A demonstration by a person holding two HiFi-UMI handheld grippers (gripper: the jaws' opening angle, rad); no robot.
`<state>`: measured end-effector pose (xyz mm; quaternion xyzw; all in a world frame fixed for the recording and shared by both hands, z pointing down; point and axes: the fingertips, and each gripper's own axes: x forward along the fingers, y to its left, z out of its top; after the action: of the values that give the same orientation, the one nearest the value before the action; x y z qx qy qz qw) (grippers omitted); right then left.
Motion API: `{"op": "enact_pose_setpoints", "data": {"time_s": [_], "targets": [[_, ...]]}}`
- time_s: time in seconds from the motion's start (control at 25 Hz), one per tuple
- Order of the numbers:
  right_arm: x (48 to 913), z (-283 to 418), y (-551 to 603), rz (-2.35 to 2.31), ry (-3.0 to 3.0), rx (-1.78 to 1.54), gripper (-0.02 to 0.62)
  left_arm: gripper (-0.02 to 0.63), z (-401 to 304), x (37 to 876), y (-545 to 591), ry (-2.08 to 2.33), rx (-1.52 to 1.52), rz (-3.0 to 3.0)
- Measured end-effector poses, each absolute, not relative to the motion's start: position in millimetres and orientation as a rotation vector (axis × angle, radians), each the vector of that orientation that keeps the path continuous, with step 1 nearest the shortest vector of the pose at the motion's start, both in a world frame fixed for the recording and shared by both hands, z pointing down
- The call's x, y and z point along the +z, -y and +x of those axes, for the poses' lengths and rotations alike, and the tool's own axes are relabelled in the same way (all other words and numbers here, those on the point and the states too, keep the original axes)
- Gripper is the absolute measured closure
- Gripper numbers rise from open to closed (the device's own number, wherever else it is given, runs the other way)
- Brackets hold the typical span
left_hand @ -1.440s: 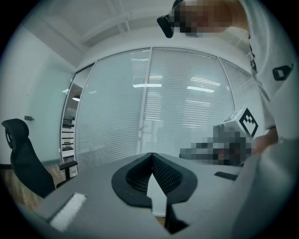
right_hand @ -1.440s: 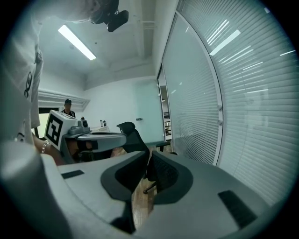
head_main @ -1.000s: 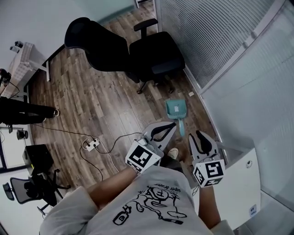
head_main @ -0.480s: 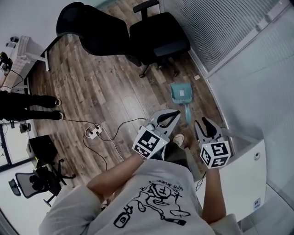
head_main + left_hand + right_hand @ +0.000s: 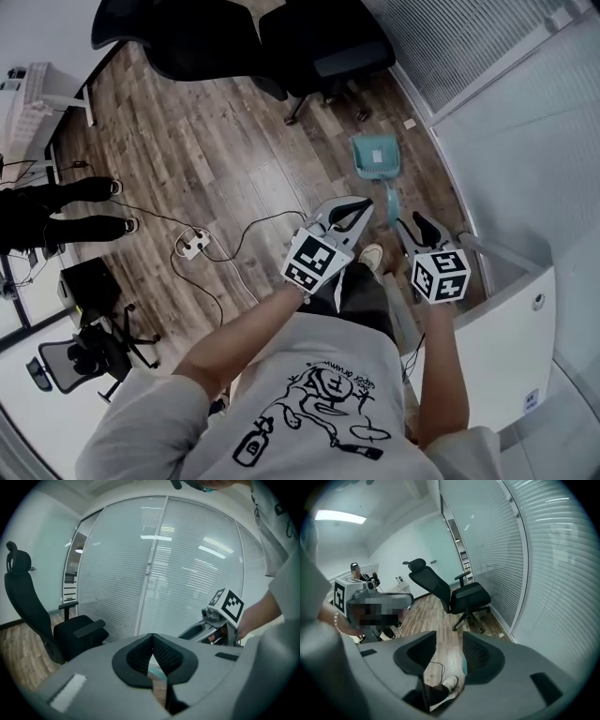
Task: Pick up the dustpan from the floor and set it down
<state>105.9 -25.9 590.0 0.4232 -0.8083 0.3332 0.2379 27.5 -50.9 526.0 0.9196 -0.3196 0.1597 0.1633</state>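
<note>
A teal dustpan (image 5: 375, 155) lies on the wood floor by the glass wall, its handle pointing toward me. Both grippers hang above the floor just short of that handle. My left gripper (image 5: 364, 204) is shut, its pads meeting at the tips with nothing between them (image 5: 151, 637). My right gripper (image 5: 419, 225) is open; its jaws have just been opening and hold nothing (image 5: 449, 639). Between the right jaws a sliver of the teal dustpan (image 5: 464, 665) shows on the floor beyond. Neither gripper touches the dustpan.
Two black office chairs (image 5: 281, 37) stand beyond the dustpan. A power strip (image 5: 192, 246) with cables lies on the floor at the left, near a person's legs (image 5: 66, 211). A blind-covered glass wall (image 5: 487, 56) and a white cabinet (image 5: 525, 347) close the right side. My shoe (image 5: 372, 255) is below the grippers.
Both grippers have sunk toward the floor and now sit closer to the dustpan's handle. The right jaws stand wider apart than before.
</note>
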Motion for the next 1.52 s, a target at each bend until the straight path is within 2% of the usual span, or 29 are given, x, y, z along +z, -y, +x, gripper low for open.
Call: {"op": "enact_pose_setpoints", "data": {"time_s": [0.64,1.52], "targets": [[693.9,121.3,33.6,1.121,2.122,1.118,0.387,0.612,25.0,626.8,43.7,0.865,0.563,2.558],[774.9,100.0,37.4,1.002,2.116,1.407,0.376,0.612,36.2,694.2,52.2,0.837,0.625,2.495]]}}
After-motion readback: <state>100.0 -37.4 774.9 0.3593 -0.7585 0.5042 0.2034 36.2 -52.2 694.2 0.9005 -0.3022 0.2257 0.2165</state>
